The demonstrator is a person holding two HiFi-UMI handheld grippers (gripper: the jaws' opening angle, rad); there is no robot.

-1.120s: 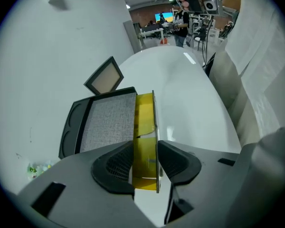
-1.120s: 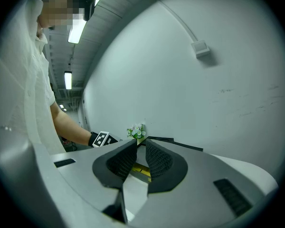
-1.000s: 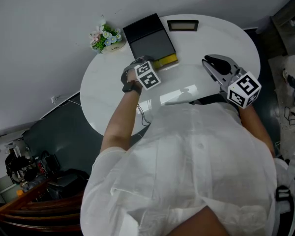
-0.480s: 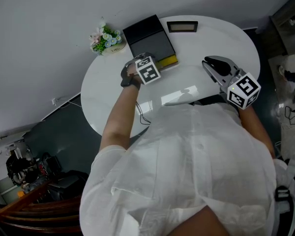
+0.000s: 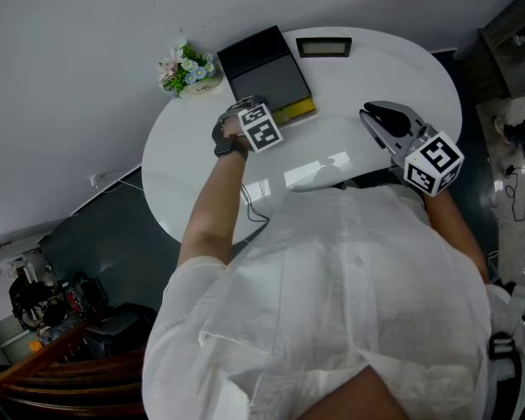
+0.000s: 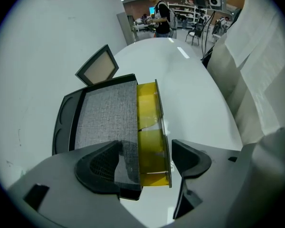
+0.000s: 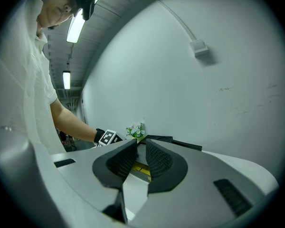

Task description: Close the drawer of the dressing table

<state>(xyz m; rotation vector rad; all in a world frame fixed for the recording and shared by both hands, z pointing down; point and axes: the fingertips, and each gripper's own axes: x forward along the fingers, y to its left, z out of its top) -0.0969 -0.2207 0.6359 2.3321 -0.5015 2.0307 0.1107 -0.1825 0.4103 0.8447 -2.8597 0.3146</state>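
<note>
Left gripper [image 6: 145, 161]: released, jaws spread wide, having just been opening; pointed steeply down, left of centre in the head view. Near end of yellow drawer [image 6: 149, 122] between the jaws, pads clear of it on both sides.

Right gripper [image 7: 141, 148]: closed to a thin slit, nothing gripped; held at right of the head view over the table's near edge, well apart from the drawer.

White round table [image 5: 376, 68]: upper middle of the head view.

Black dressing box [image 5: 262, 64]: on the table, upper centre, grey fabric top.

Drawer: pulled out at the box's lower-right side, not yet closed.

Small framed panel [image 5: 325, 46]: just right of the box's far end.

Flower pot [image 5: 189, 66]: table's upper-left edge, just left of the box.
</note>
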